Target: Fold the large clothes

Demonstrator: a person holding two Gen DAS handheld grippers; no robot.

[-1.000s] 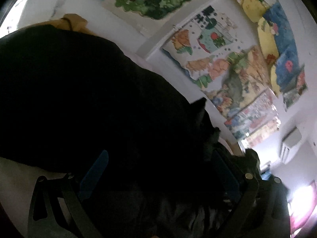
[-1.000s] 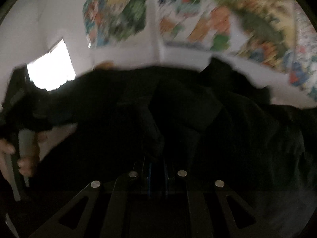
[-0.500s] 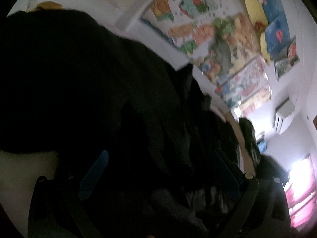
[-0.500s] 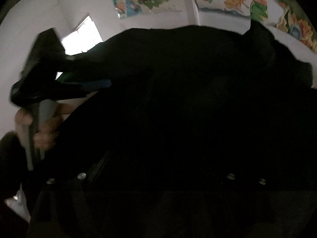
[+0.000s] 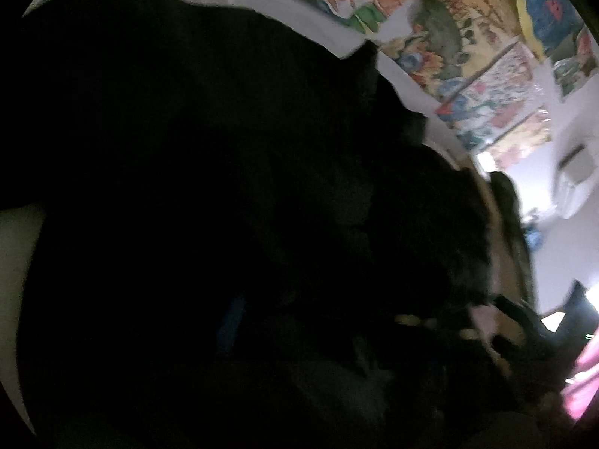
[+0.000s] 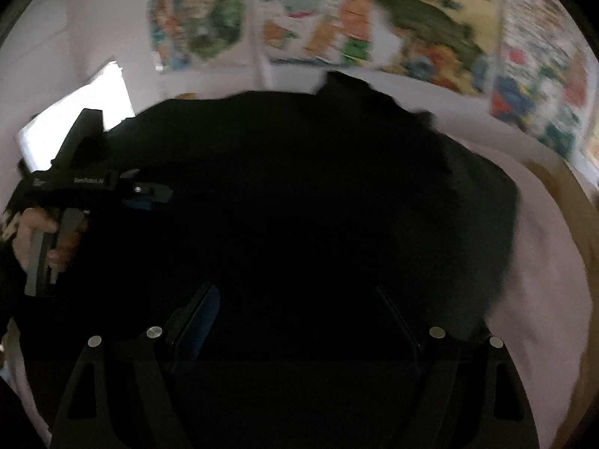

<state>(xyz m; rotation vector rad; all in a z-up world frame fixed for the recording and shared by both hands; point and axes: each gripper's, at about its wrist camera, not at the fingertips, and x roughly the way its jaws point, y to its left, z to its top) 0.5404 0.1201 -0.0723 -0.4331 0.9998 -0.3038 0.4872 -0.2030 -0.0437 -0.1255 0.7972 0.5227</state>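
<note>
Lying spread across the pale bed sheet [image 6: 543, 299], the black garment [image 6: 299, 194] is filling both views, and the right gripper [image 6: 299, 321] is hovering over its near edge with its 2 fingers wide apart. The left gripper [image 6: 146, 194], at the garment's left edge, is pointing in over the cloth, though I cannot tell whether it is gripping. Judging by this, a fold is being set up; next, the right fingers need to pinch the near hem.

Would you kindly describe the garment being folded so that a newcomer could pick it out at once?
Start from the wall of colourful posters and drop down to the pale pink bed sheet below it. The black garment lies heaped across that sheet, between the left gripper and the right gripper. It is the one large, dark, rumpled mass on an otherwise light surface.
</note>
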